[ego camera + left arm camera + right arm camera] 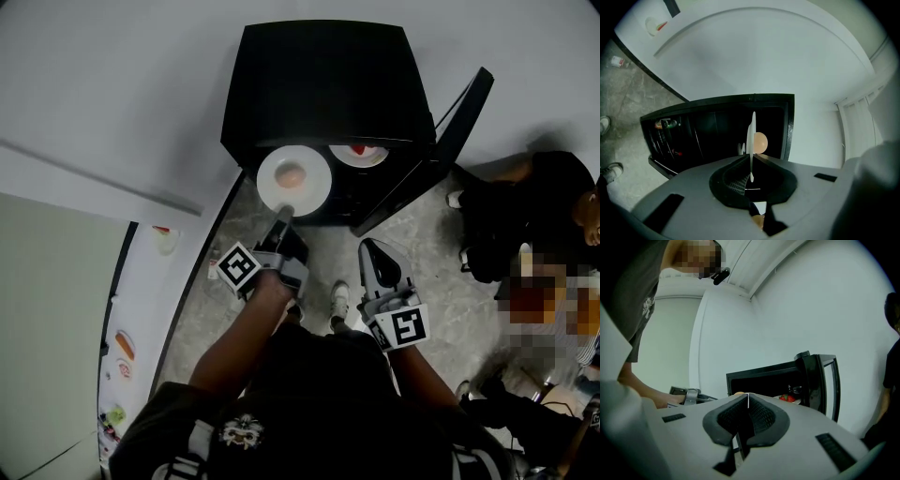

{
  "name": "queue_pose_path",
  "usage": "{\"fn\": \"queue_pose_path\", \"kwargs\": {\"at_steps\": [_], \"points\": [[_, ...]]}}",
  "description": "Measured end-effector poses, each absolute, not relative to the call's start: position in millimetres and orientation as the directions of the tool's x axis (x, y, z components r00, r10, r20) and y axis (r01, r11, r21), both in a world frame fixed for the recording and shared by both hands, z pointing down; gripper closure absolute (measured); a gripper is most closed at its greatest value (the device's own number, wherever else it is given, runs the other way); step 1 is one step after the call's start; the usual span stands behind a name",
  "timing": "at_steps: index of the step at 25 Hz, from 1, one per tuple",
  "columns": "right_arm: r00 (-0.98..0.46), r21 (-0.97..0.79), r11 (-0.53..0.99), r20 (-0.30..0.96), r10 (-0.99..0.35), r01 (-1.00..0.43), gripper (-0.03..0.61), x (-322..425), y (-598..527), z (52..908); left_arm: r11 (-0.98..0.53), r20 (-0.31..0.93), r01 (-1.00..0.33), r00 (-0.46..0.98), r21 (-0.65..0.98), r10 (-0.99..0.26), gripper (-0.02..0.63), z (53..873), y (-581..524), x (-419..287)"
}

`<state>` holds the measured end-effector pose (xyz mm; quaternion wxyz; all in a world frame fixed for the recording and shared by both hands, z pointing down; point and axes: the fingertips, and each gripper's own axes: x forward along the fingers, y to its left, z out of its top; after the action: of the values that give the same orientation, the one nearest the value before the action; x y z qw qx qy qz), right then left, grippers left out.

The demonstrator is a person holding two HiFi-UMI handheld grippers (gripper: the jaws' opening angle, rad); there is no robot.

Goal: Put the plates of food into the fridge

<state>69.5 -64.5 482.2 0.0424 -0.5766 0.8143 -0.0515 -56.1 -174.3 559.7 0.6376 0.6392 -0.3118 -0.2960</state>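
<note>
A white plate (pixel 293 178) carrying a round peach-coloured piece of food (pixel 292 173) is held out level at the mouth of the black mini fridge (pixel 319 84). My left gripper (pixel 284 215) is shut on the plate's near rim. In the left gripper view the plate (pixel 751 136) shows edge-on between the jaws, the food (pixel 760 142) beside it. A second plate with red food (pixel 359 153) lies inside the fridge, and the red food (pixel 788 398) shows in the right gripper view too. My right gripper (pixel 368 247) is shut, holds nothing and hangs back to the right.
The fridge door (pixel 448 141) stands open to the right. A seated person (pixel 548 216) is close on the right. A white counter with small food items (pixel 125 347) runs along the left. My shoes (pixel 339 300) rest on the grey stone floor before the fridge.
</note>
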Motion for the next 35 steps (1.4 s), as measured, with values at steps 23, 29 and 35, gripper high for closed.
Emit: {"fn": "queue_pose_path", "kwargs": {"at_steps": [23, 29, 35], "points": [[-0.315, -0.161, 0.298, 0.094, -0.944, -0.941, 0.552, 78, -79, 521, 0.07, 0.078, -0.037, 0.586, 0.997, -0.807, 0.581, 603, -239, -41], [-0.308, -0.167, 0.289, 0.1, -0.946, -0.943, 0.552, 81, -78, 525, 0.07, 0.069, -0.02, 0.57, 0.997, -0.819, 0.581, 604, -247, -43], [-0.306, -0.181, 0.282, 0.118, -0.945, -0.942, 0.552, 81, -76, 530, 0.106, 0.112, -0.042, 0.545, 0.993, -0.831, 0.581, 617, -258, -41]]}}
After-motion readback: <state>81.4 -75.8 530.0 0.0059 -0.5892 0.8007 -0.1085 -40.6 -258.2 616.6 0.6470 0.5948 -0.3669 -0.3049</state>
